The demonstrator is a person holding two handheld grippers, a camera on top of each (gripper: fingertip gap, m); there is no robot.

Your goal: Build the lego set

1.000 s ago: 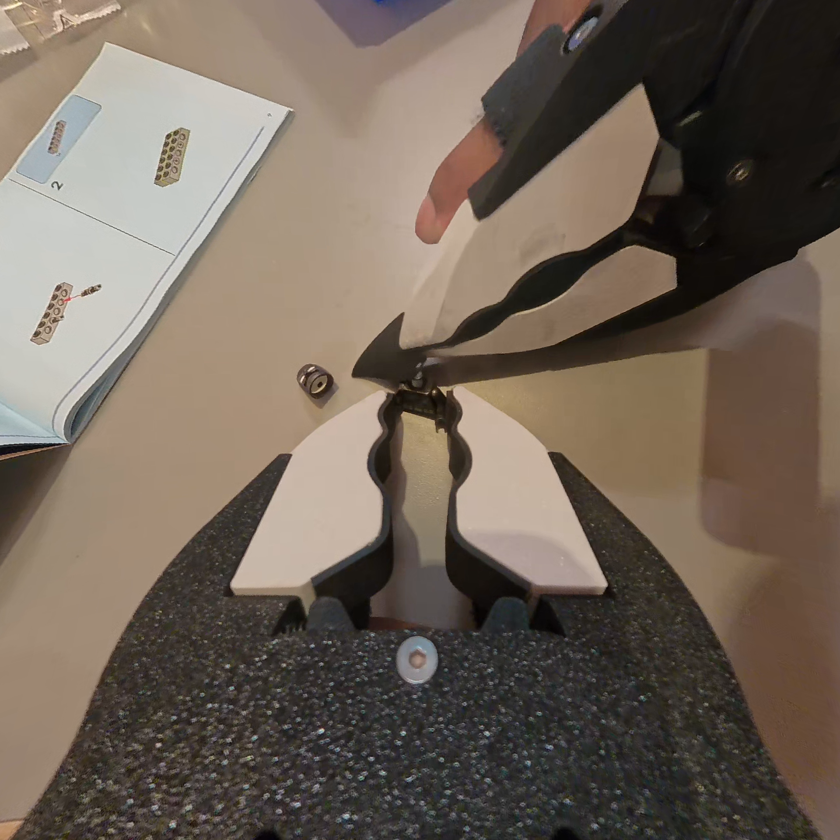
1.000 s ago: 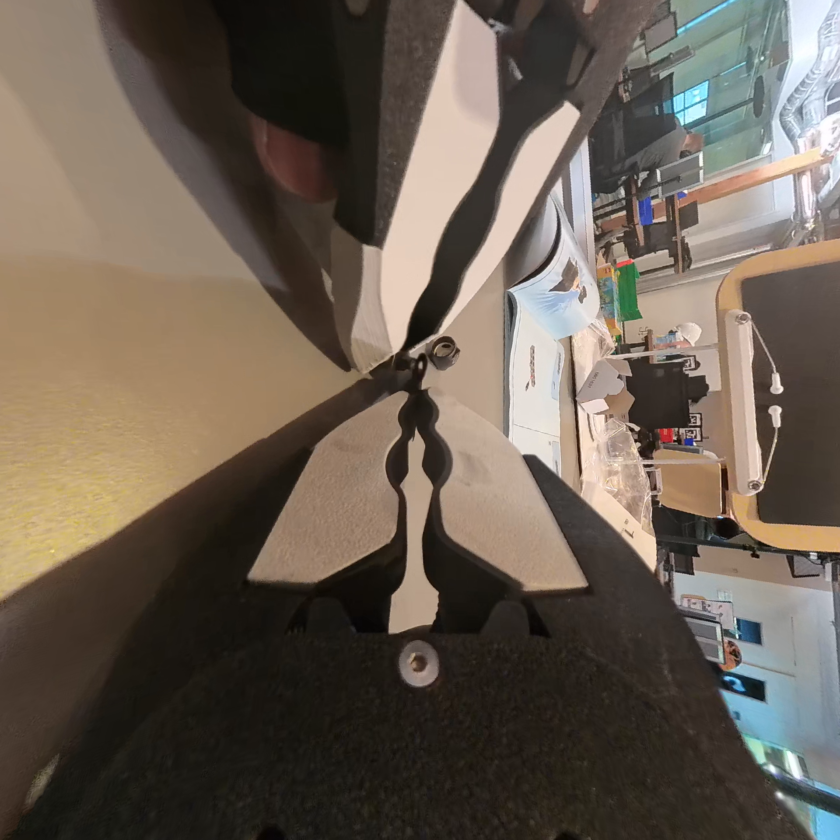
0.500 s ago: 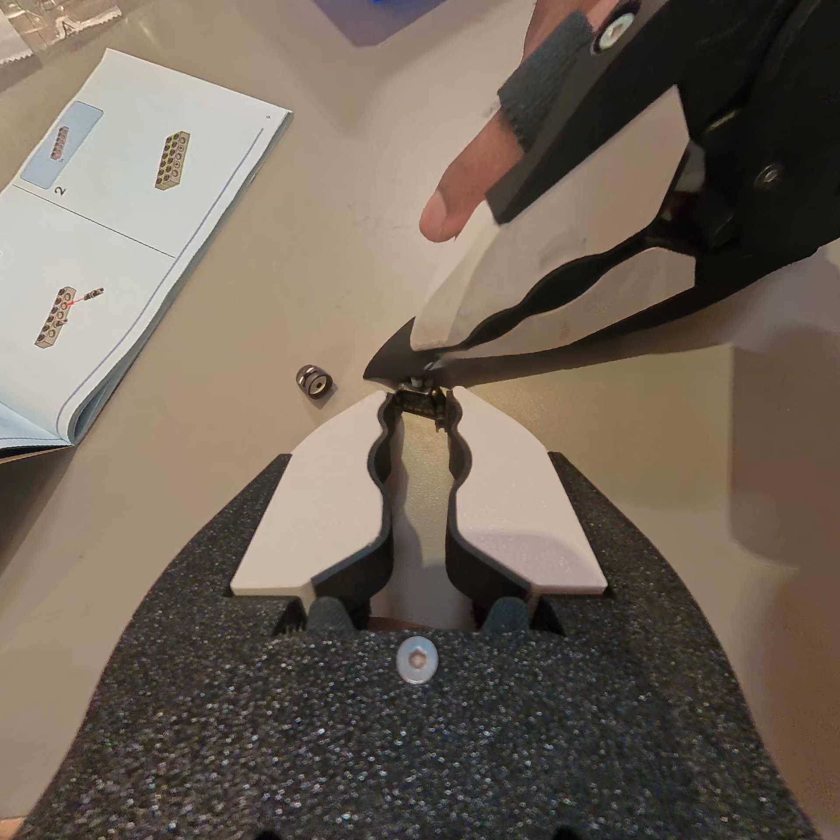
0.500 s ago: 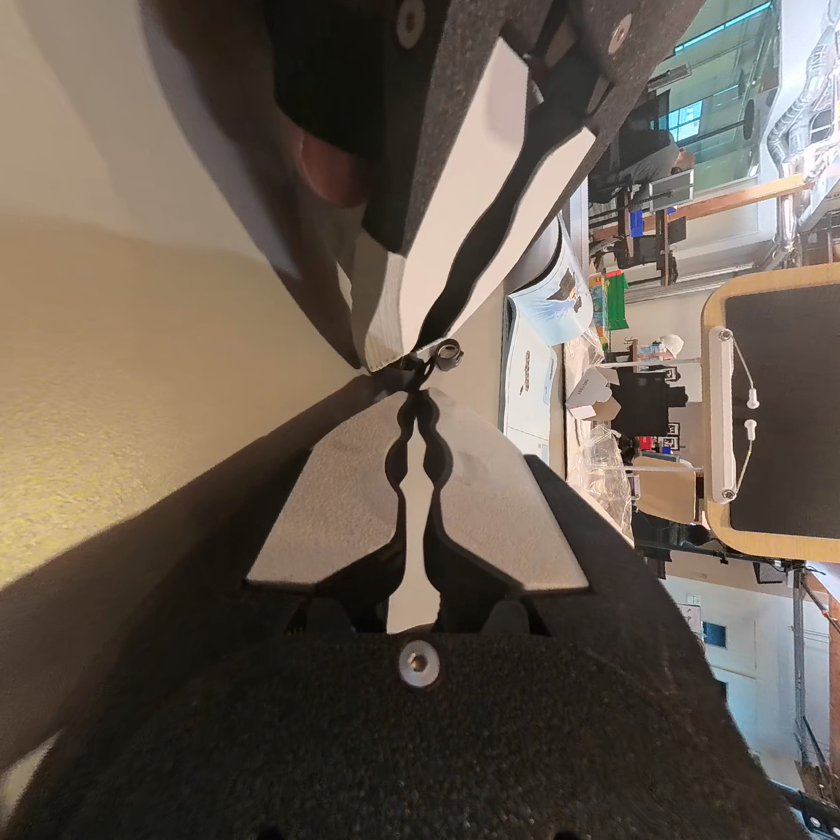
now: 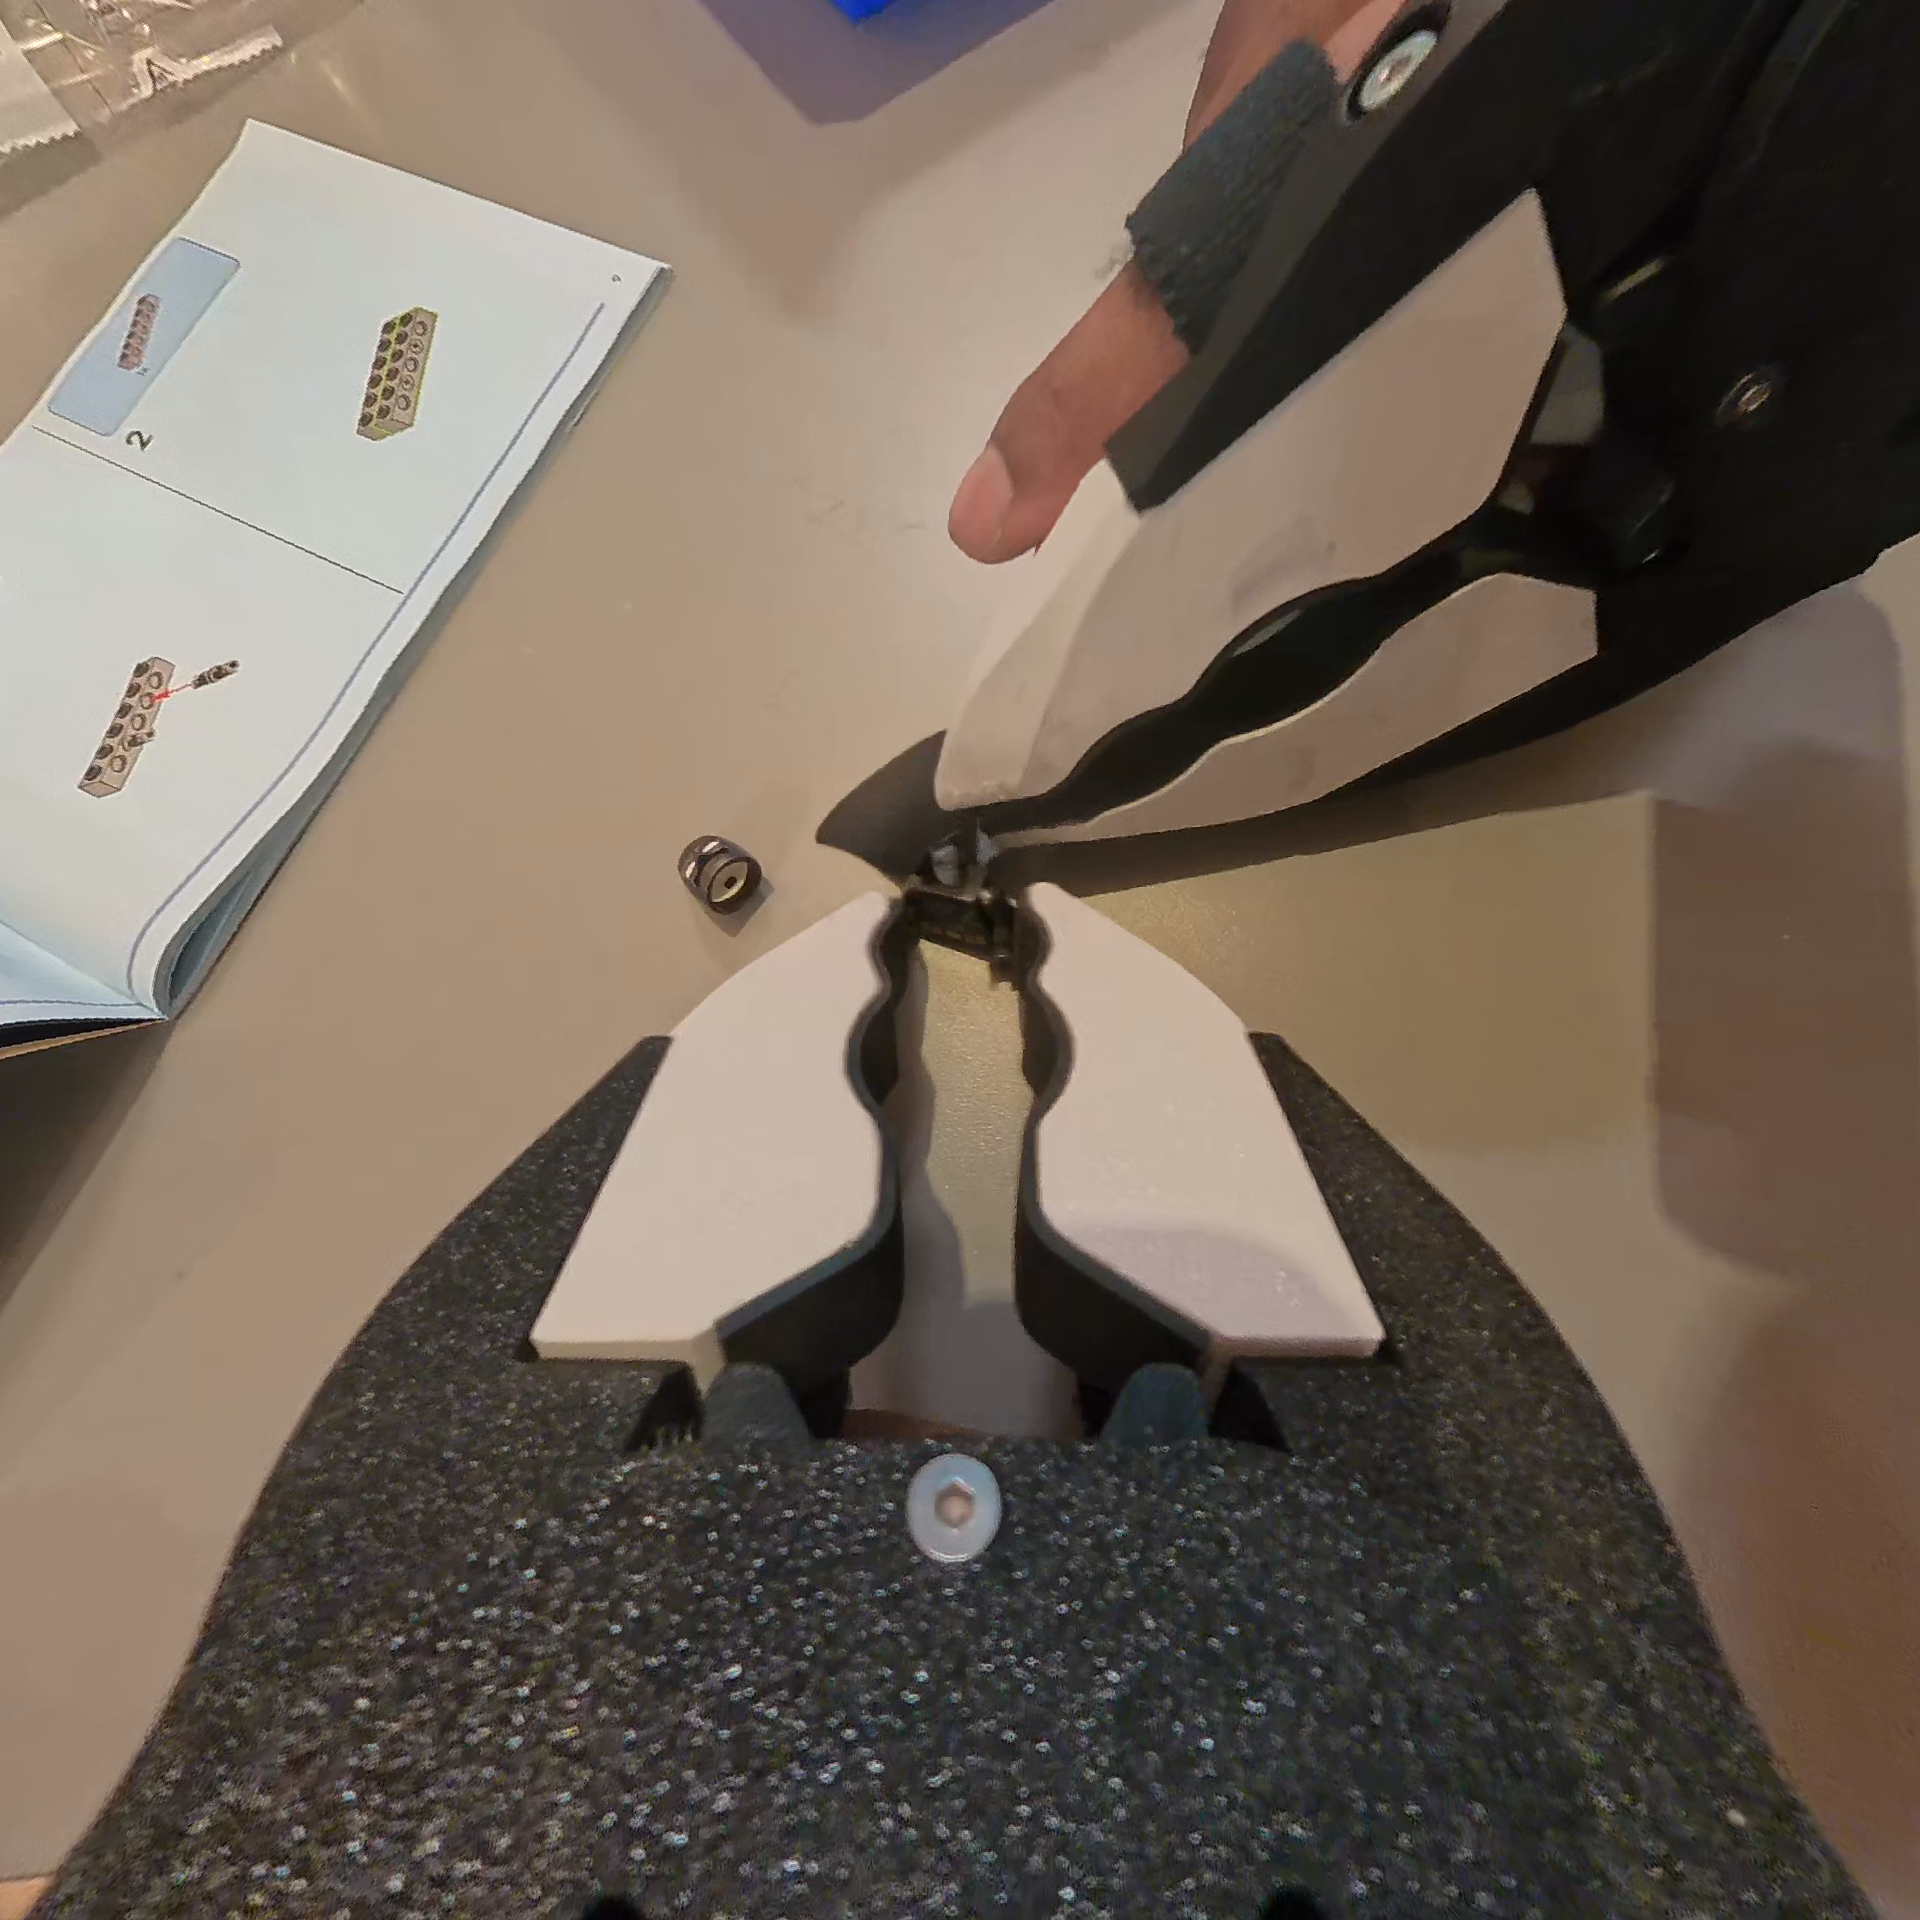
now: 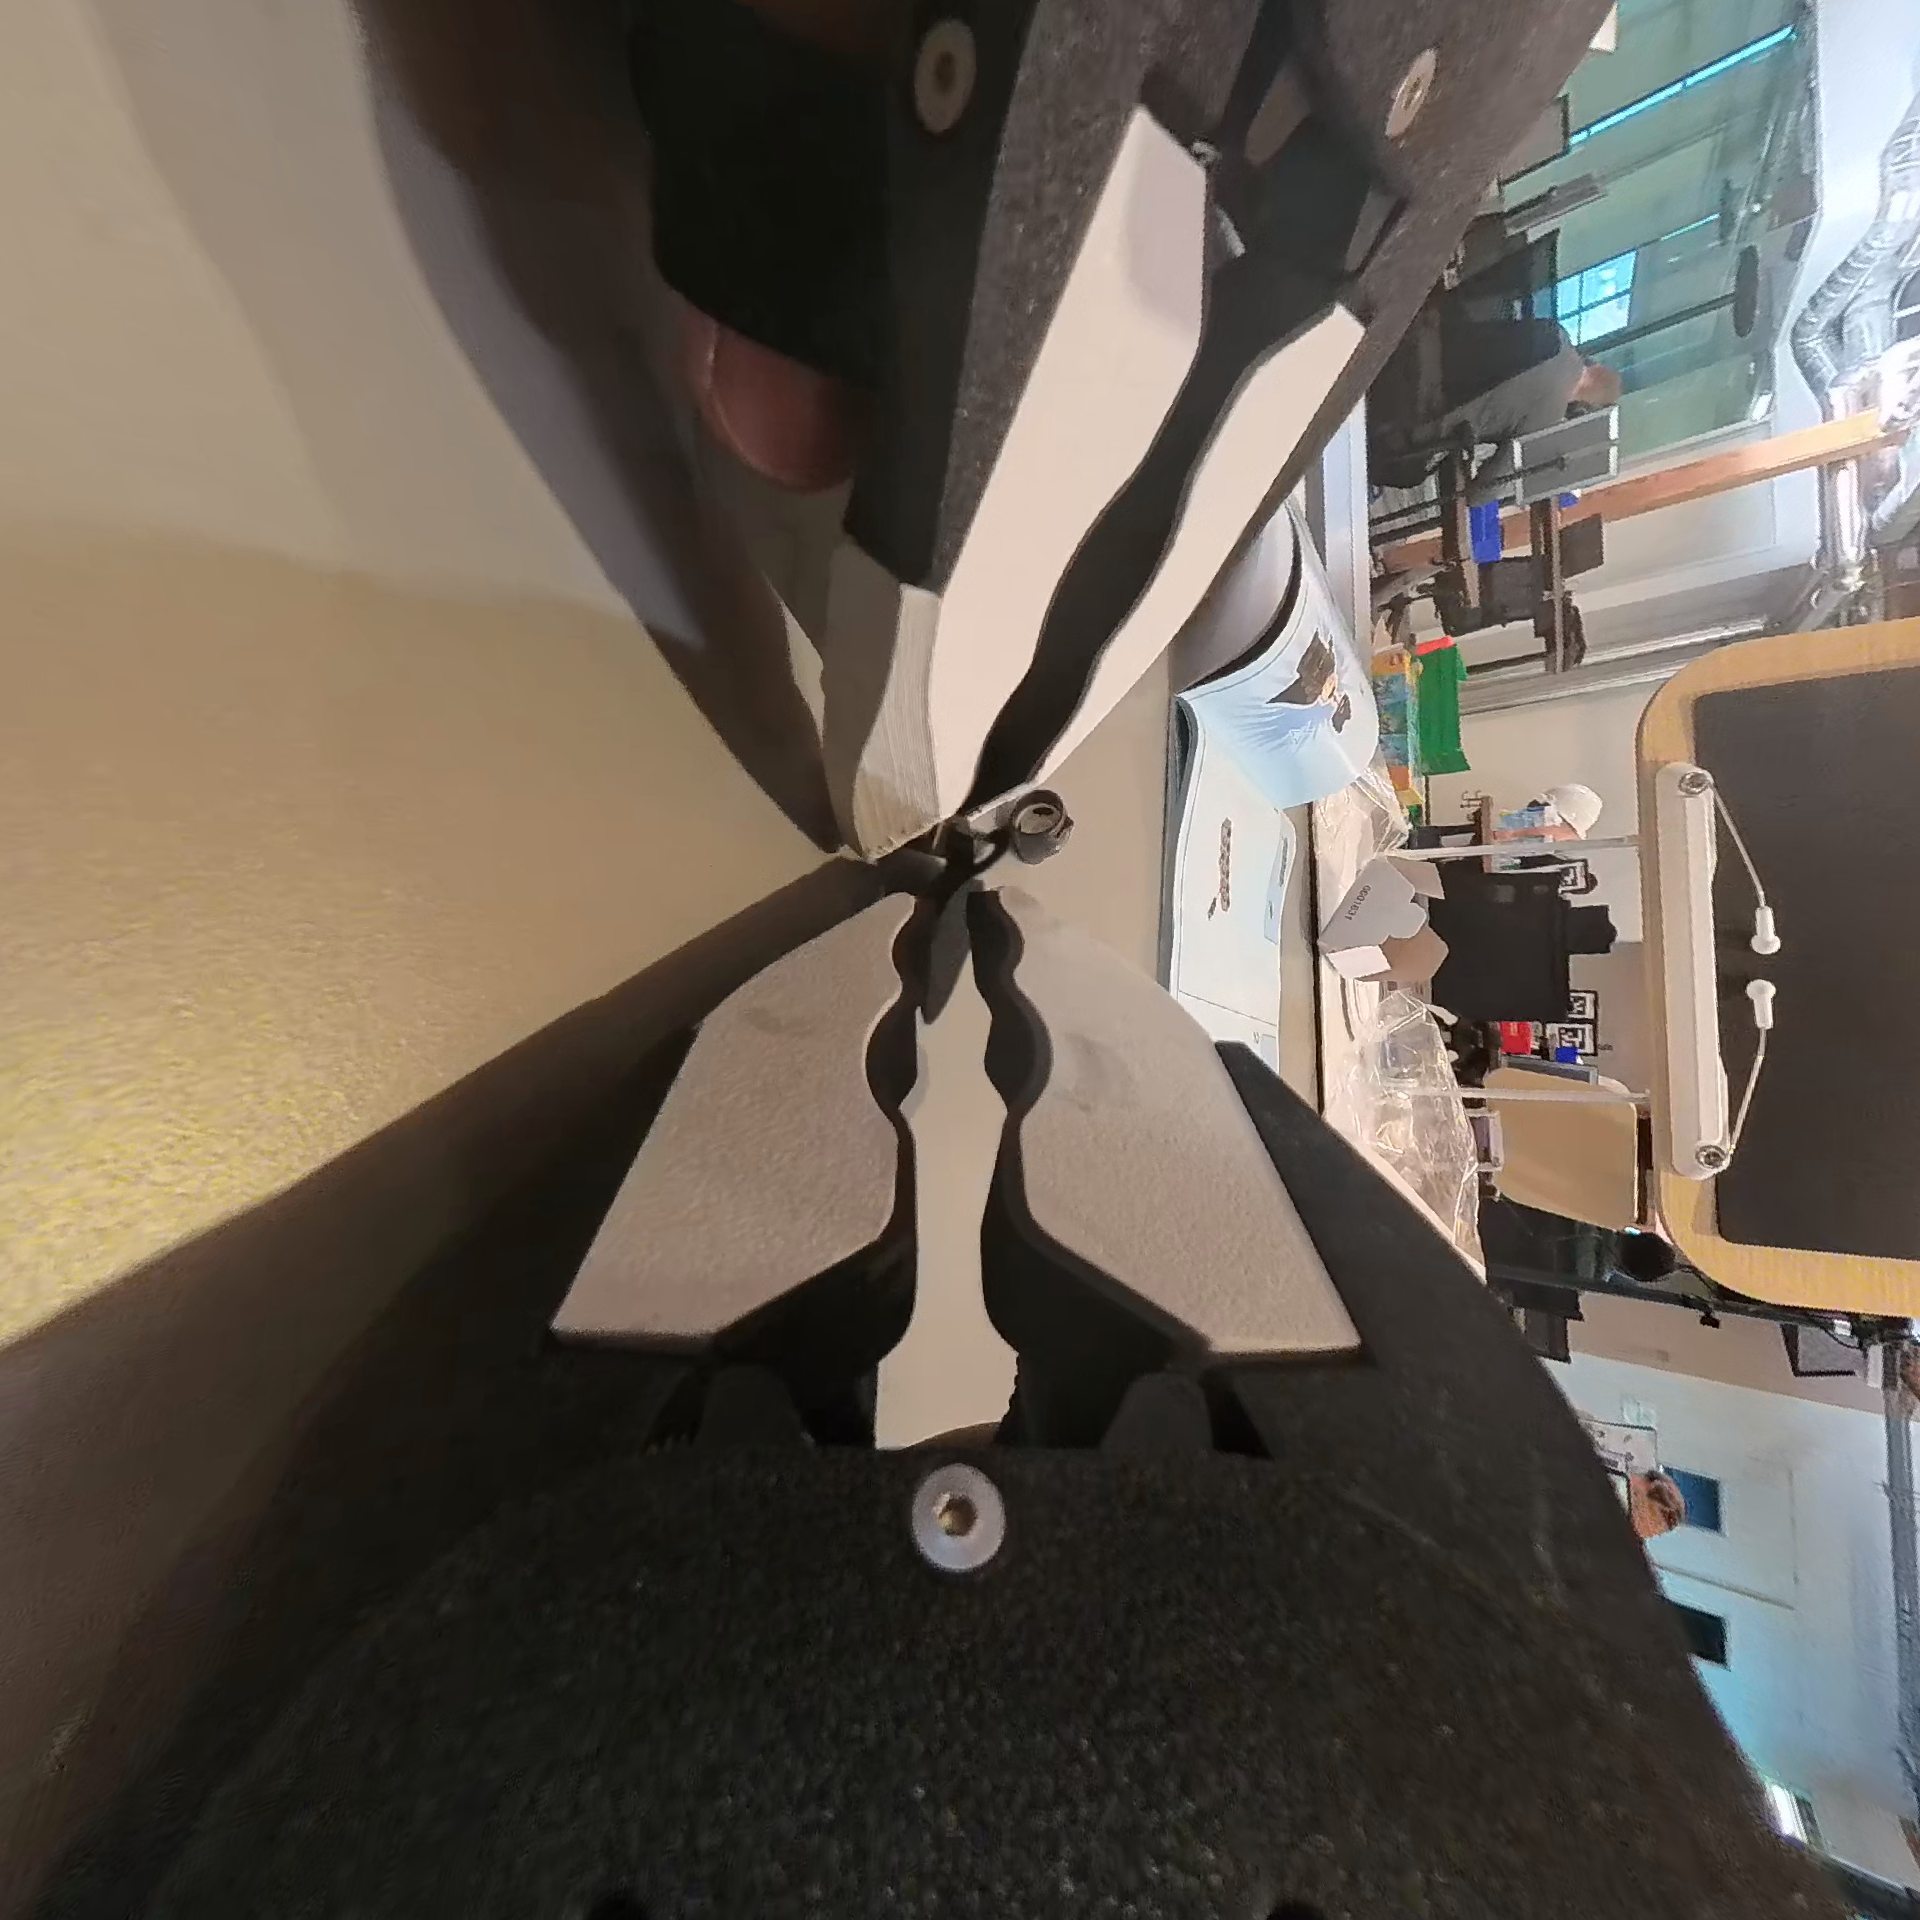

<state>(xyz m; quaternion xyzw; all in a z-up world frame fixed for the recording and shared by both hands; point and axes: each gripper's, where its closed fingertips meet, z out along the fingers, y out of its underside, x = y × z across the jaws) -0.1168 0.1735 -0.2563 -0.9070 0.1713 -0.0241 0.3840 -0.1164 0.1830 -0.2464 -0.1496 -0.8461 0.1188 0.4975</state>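
— Beige bench underneath, cluttered workshop beyond its far edge. Anything in the left claw?

— Closed on a small dark plastic piece, both pale fingertips pressed to its sides, just above the middle of the bench.

— And the right claw?

— Angled in from the far right, tips nearly together and right against that dark piece. A tiny pale grey bit there. Gripped or merely touched: cannot tell.

— Risks?

— Probably a slip. Very little of the dark piece caught between the left fingertips, so a sideways push from the right claw could twist it loose and drop it on the bench. Pale bit just as likely to pop free and roll off. Also a small dark ring-shaped part loose on the bench just left of the claws, easily knocked away. A bare fingertip close above, perhaps in the way.

— Writing or brands?

— No brand legible. An open pale blue instruction booklet toward the left edge of the bench, with brick diagrams and a printed step numeral. Crumpled clear plastic bags at the far left corner, nothing readable on them.
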